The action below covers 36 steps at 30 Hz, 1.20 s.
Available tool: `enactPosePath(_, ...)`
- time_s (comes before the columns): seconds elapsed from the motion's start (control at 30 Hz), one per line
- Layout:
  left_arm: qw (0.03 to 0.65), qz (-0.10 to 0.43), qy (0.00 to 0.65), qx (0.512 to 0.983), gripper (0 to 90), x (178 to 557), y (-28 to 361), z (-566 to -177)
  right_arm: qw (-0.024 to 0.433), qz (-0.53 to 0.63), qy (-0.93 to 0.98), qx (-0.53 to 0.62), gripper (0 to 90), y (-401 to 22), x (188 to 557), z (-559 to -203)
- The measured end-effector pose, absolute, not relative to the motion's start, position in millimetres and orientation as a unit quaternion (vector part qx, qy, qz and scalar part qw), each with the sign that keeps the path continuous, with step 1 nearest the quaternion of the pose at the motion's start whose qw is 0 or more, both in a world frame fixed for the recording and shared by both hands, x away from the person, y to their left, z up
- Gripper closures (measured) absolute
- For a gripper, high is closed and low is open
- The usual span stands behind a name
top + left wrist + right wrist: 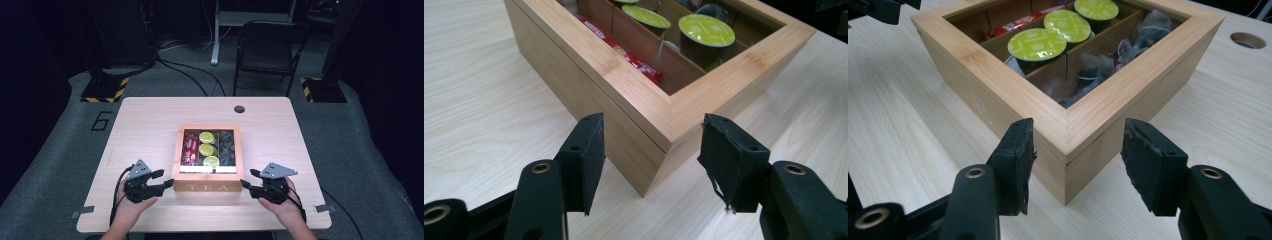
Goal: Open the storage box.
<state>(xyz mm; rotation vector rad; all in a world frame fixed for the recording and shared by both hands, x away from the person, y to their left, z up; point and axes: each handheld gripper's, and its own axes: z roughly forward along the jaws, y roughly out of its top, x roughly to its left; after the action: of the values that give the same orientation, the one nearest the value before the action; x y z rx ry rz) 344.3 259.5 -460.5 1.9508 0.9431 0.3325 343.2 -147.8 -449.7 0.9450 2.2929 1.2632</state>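
Dark room, grey carpet (60,150), a black folding chair (267,47) behind the wooden table (145,125).

Tea box (208,186) mid-table (145,120); left tongs (165,181), right tongs (248,180) flank front corners.

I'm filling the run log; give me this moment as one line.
left gripper: open, at tea box front-left corner | right gripper: open, at front-right corner | lid: closed | box on table
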Motion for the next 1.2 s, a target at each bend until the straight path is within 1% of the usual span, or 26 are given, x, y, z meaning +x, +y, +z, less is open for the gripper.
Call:
enactPosePath(0.07,0.453,0.134,0.379,0.796,43.3,345.0,257.1,-463.0,0.171,0.434,0.82,0.33,46.0,-144.1,345.0,-455.6)
enactPosePath(0.43,0.434,0.122,0.363,0.815,44.5,349.5,246.5,-471.8,0.166,0.406,0.842,0.314,45.6,-137.3,351.9,-469.6)
enactPosePath(0.57,0.429,0.12,0.358,0.821,45.5,350.0,243.1,-474.2,0.178,0.405,0.841,0.311,47.9,-132.8,350.6,-471.3)
enactPosePath(0.63,0.426,0.119,0.356,0.823,45.9,350.6,242.6,-474.8,0.179,0.403,0.844,0.305,48.2,-132.2,351.6,-471.4)
enactPosePath(0.67,0.418,0.123,0.357,0.826,45.9,352.1,240.8,-476.9,0.181,0.395,0.847,0.306,50.4,-131.5,352.4,-472.9)
enactPosePath(0.7,0.416,0.124,0.356,0.828,45.9,353.1,240.8,-477.5,0.177,0.398,0.845,0.311,50.7,-130.8,352.5,-473.9)
enactPosePath(0.83,0.417,0.124,0.363,0.824,48.0,354.5,240.7,-478.6,0.175,0.402,0.842,0.315,50.9,-131.6,353.9,-473.9)
enactPosePath(1.03,0.412,0.132,0.362,0.826,47.1,354.1,238.4,-478.7,0.174,0.404,0.84,0.317,50.0,-131.5,354.2,-474.1)
enactPosePath(1.2,0.42,0.143,0.358,0.822,47.4,352.4,239.3,-475.3,0.166,0.411,0.836,0.324,50.0,-132.5,355.2,-473.7)
